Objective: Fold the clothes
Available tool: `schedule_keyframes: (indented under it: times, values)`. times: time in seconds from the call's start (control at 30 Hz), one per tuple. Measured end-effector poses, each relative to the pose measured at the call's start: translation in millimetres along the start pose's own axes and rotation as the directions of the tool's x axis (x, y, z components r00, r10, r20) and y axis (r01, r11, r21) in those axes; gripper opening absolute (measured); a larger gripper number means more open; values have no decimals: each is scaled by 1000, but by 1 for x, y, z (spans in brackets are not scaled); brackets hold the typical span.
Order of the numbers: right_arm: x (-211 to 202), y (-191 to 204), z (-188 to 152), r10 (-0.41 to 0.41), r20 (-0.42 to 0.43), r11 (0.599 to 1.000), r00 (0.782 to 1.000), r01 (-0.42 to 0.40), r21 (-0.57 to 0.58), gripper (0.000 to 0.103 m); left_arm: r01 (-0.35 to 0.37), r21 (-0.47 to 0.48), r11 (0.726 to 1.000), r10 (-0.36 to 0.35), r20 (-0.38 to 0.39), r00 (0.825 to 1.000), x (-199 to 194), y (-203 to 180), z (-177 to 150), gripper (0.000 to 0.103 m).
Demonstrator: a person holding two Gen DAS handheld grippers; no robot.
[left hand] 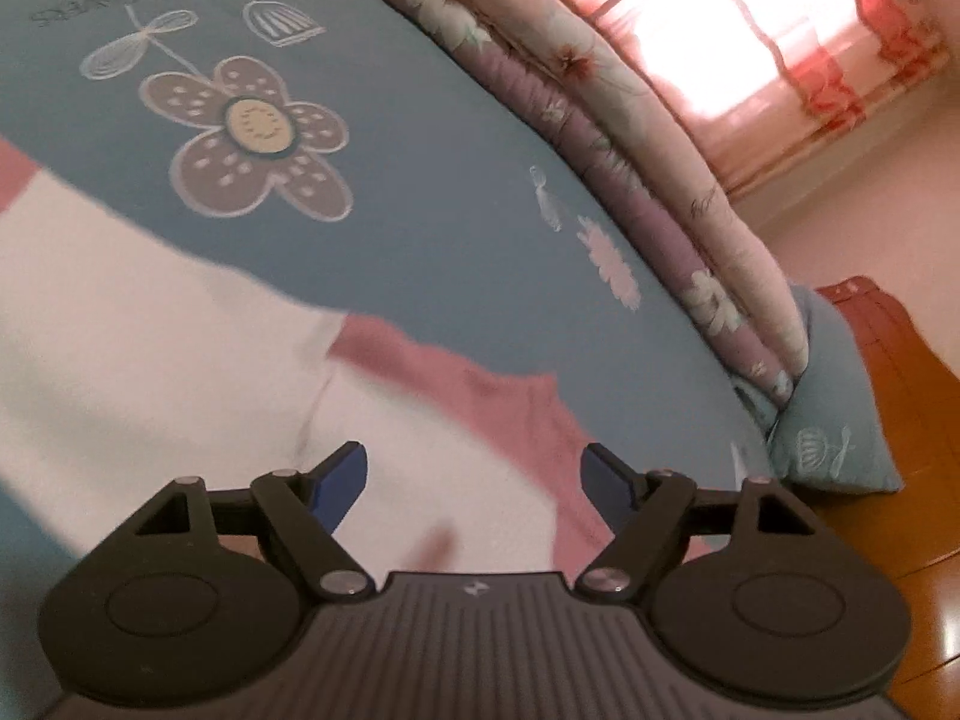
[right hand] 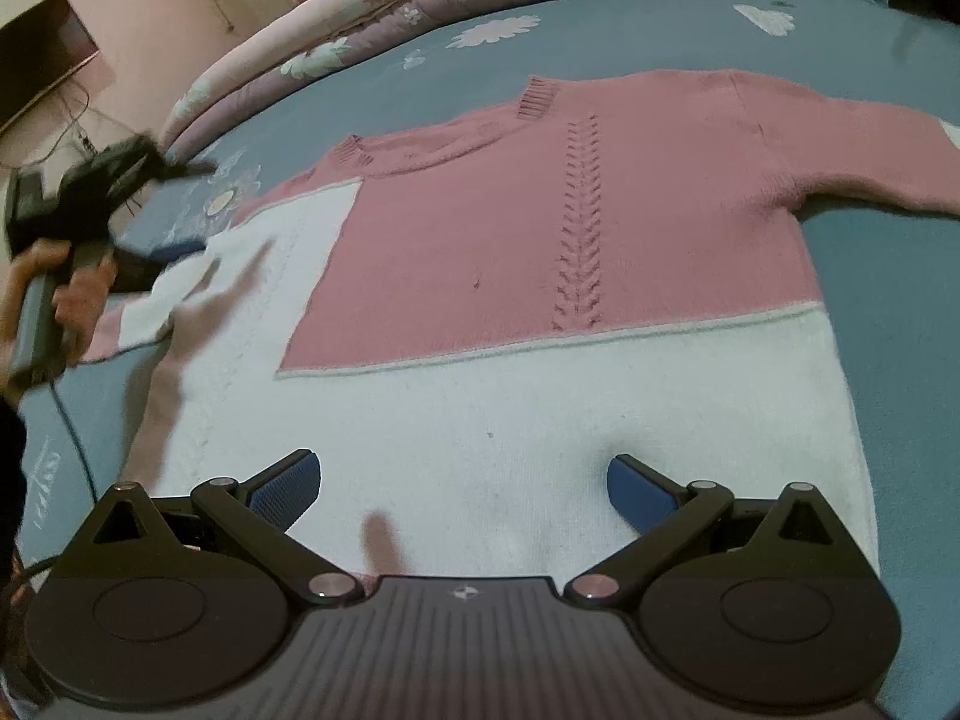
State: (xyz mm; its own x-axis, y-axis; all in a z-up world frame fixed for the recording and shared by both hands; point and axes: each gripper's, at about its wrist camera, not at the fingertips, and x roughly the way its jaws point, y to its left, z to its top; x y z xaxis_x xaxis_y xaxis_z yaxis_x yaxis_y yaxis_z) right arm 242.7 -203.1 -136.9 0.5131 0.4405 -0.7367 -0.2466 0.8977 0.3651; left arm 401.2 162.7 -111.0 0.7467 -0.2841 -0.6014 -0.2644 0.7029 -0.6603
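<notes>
A pink and white knit sweater (right hand: 540, 228) lies flat, front up, on the blue bed sheet (right hand: 900, 276). Its pink right sleeve (right hand: 870, 144) stretches out to the right. My right gripper (right hand: 462, 489) is open just above the white hem, with nothing between its blue pads. My left gripper (left hand: 474, 480) is open too, over a white and pink part of the sweater (left hand: 180, 360) near the left sleeve, and holds no cloth. In the right wrist view it appears blurred at the far left, held by a hand (right hand: 66, 294).
A rolled floral quilt (left hand: 630, 138) runs along the bed's far edge, with a blue pillow (left hand: 834, 420) at its end. Wooden floor (left hand: 888, 480) lies beyond the bed, under a bright curtained window (left hand: 750, 30). A dark screen (right hand: 42, 66) hangs on the wall.
</notes>
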Motion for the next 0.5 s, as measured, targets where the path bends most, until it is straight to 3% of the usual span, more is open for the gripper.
schedule_keyframes:
  times: [0.13,0.23,0.4,0.5]
  values:
    - [-1,3,-2,-12,-1,999,1000,12,-36,103,-84,12,996,84,-8,996,27,10,6,77]
    - [-2,0,0,2,1,1000,1000,-2,-19,103,-81,-15,997,82,52,995,30,18,17,77]
    - [-4,-4,1,18,3,1000,1000,-18,-9,103,-81,-73,994,87,87,992,23,16,36,77]
    - [-2,0,-1,3,6,999,1000,-2,-34,103,15,-18,1000,-14,45,999,26,2,34,79]
